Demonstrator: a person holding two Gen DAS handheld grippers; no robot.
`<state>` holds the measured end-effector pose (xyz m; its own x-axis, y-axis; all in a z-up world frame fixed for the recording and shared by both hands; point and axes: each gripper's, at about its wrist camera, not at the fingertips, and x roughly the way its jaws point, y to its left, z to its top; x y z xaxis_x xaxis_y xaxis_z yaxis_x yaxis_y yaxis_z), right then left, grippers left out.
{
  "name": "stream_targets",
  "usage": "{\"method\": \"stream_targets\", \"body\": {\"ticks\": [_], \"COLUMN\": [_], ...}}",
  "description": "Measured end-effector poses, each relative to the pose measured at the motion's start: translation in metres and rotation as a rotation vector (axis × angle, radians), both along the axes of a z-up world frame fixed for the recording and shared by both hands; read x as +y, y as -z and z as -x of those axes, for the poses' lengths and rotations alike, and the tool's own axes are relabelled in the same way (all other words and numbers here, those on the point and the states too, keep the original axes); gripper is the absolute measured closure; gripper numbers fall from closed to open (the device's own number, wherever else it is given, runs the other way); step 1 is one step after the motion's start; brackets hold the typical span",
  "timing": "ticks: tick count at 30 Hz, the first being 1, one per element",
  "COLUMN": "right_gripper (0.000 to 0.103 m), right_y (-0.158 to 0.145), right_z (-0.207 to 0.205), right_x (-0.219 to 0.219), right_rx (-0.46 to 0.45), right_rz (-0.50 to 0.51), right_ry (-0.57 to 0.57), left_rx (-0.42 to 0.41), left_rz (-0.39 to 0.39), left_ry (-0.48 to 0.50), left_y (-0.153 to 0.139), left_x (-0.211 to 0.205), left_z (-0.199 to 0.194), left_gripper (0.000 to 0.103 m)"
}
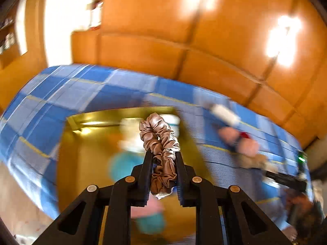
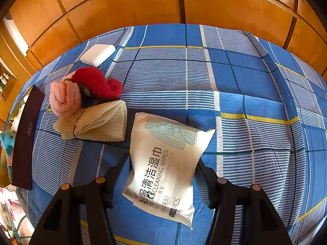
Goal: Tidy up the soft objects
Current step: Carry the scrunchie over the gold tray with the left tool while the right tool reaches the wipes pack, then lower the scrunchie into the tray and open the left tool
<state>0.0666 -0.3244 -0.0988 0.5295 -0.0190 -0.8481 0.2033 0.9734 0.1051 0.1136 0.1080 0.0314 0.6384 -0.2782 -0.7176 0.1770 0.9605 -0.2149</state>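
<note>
Left wrist: ruched satin scrunchie [image 1: 161, 153], taupe.

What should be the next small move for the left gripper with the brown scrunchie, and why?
Probably lower the left gripper a little toward the gold box and then let go. It is shut on the brown scrunchie, which hangs over the open box, where blurred soft things already seem to lie. The right gripper straddles the wipes pack; whether it grips is unclear.

A taupe satin scrunchie [image 1: 161, 151] sits between the black left gripper [image 1: 163, 155] fingers, above a blue, white and yellow plaid sheet [image 1: 61, 94].
</note>
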Motion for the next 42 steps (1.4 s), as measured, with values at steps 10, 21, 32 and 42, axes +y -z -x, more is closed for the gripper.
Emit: {"method": "stream_targets", "body": {"ticks": [10,21,32,42], "right_gripper": [0.043,0.042,0.043,0.046], "right_y": [0.001,0.001,0.001,0.0], "right_z": [0.001,0.0,-0.003,-0.002], "right_x": [0.002,0.004,0.007,0.01], "right_rx": [-0.012,-0.016,-0.017,-0.019], "right_rz": [0.015,0.03,0.059,0.094], "right_ry": [-0.004,-0.01,-0.014,-0.028], "left_rx": [0.181,0.227,0.066,-0.04], "left_rz": [-0.073,-0.138,-0.143,-0.134], "left_ry": [-0.141,-0.13,-0.23,-0.198], "left_y": [0.061,0.091,0.045,0.027], "left_x": [0.073,0.061,0.062,0.013], "left_z": [-0.081,-0.113,-0.064,0.021], "left_gripper": [0.082,0.055,0.05,0.046]}}
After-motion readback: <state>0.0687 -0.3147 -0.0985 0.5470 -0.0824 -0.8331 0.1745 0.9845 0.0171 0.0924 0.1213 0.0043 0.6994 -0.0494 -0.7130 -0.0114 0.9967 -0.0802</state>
